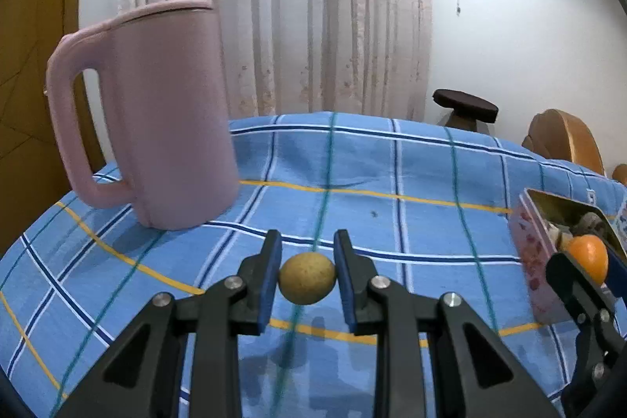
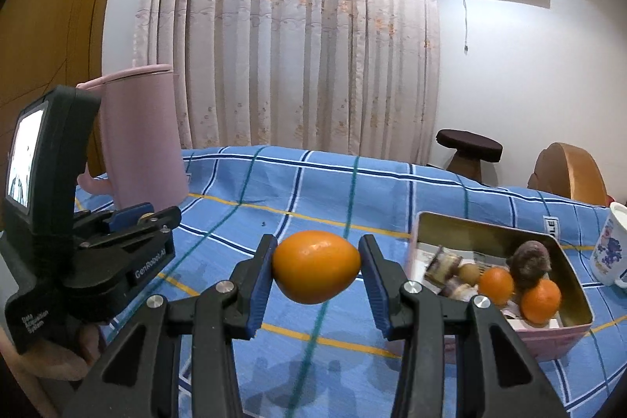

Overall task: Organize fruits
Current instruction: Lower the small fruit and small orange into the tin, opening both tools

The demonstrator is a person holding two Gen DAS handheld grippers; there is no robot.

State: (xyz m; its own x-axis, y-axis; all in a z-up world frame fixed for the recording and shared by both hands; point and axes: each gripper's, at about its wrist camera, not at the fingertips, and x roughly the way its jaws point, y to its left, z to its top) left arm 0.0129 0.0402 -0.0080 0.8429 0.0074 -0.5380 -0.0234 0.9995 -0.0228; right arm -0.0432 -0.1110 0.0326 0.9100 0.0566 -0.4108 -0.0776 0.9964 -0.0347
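Observation:
My left gripper [image 1: 307, 271] is shut on a small yellow-brown fruit [image 1: 307, 279], held above the blue checked cloth. My right gripper [image 2: 316, 271] is shut on an orange [image 2: 316, 266], also off the cloth. In the left wrist view the orange [image 1: 588, 257] and the right gripper [image 1: 591, 275] show at the far right, just in front of the pink tin [image 1: 531, 261]. The tin [image 2: 490, 226] lies right of the right gripper and holds two oranges [image 2: 540, 300], a small brown fruit [image 2: 469, 273], a dark purple fruit [image 2: 529, 263] and some wrappers. The left gripper's body [image 2: 117, 253] shows at the left of the right wrist view.
A tall pink jug [image 1: 156, 112] with a handle stands at the back left of the table. A white printed mug [image 2: 611, 249] sits to the right of the tin. Beyond the table are a curtain, a dark stool [image 2: 468, 143] and a wooden chair back [image 2: 568, 171].

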